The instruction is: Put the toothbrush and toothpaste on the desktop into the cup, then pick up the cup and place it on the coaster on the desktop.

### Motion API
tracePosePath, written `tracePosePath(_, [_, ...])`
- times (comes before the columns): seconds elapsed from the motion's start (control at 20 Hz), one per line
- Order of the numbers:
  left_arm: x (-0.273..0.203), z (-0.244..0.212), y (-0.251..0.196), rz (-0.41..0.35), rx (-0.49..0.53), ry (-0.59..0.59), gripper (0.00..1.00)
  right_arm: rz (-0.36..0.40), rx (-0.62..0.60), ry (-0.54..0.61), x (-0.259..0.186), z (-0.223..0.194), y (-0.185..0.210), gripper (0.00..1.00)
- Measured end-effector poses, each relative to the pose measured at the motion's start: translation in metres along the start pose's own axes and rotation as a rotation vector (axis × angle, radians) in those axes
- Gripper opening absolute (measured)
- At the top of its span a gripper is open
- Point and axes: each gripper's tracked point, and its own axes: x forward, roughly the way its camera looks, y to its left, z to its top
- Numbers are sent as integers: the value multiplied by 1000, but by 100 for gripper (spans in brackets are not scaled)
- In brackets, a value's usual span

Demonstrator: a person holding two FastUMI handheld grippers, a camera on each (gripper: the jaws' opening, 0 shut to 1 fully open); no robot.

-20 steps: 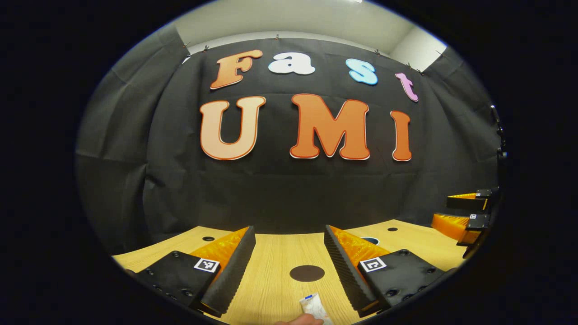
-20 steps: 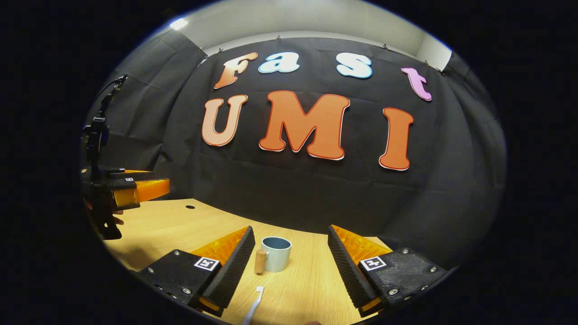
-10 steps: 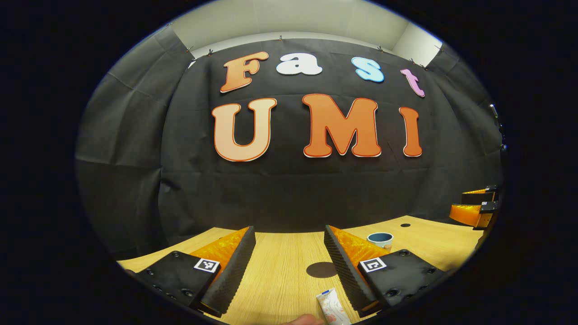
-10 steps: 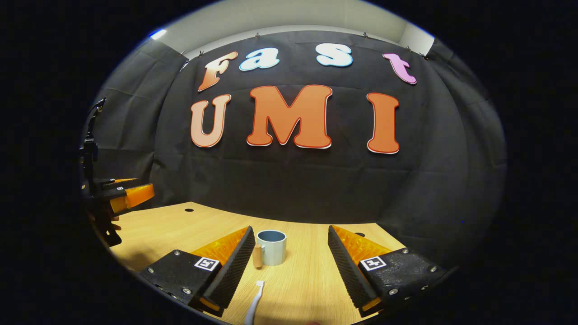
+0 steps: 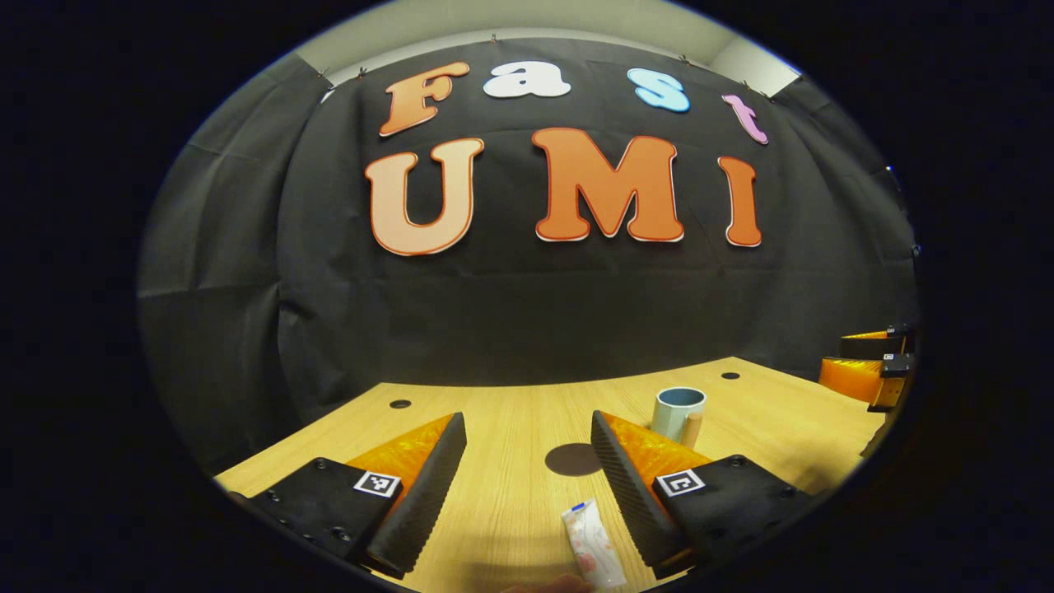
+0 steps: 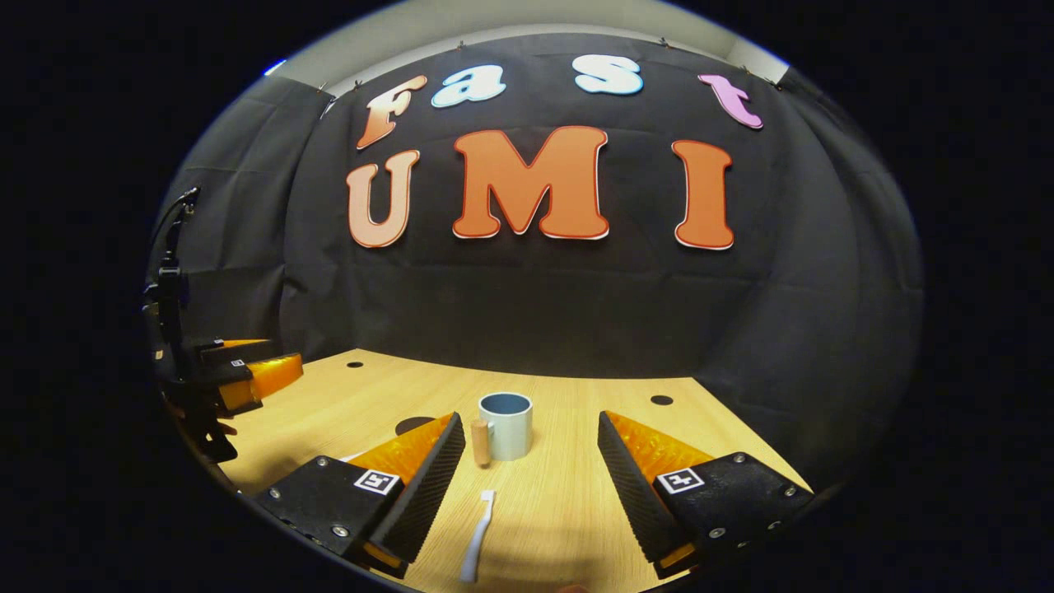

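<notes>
In the left gripper view, a white toothpaste tube [image 5: 591, 543] lies on the wooden desktop [image 5: 510, 494] between the wide-open fingers of my left gripper [image 5: 527, 486]. A dark round coaster [image 5: 574, 459] sits just past it, and the pale blue cup [image 5: 678, 412] with a wooden handle stands further right. In the right gripper view, a white toothbrush [image 6: 479, 535] lies on the desktop [image 6: 560, 494] between the open fingers of my right gripper [image 6: 529, 486]. The cup [image 6: 505, 425] stands upright beyond the toothbrush. Part of the coaster [image 6: 413, 425] peeks out behind the near finger.
The other gripper [image 5: 869, 366] hangs at the far right edge of the left gripper view. In the right gripper view the other gripper [image 6: 239, 379] hovers over the desktop's left side. Small dark holes [image 6: 661, 400] dot the desktop. Black cloth closes off the back.
Both views have tilted down, so more desktop shows. The toothpaste, coaster and cup sit higher in the left gripper view; the toothbrush shows more fully in the right gripper view. Both grippers stay open.
</notes>
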Motion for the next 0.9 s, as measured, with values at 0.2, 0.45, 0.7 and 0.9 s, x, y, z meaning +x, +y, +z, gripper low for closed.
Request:
tracePosePath(0.2, [1, -26, -15, -50, -18, 110, 97, 19, -14, 66, 3, -14, 9, 98])
tracePosePath(0.45, [4, -73, -30, -86, -46, 313, 96, 67, 10, 212, 8, -51, 24, 96])
tracePosePath(0.7, [5, -92, -34, -104, -83, 427, 96, 99, 75, 356, 11, -80, 31, 93])
tracePosePath(0.9, [-1, -104, -34, -118, -84, 528, 96, 110, 85, 453, 16, -98, 40, 90])
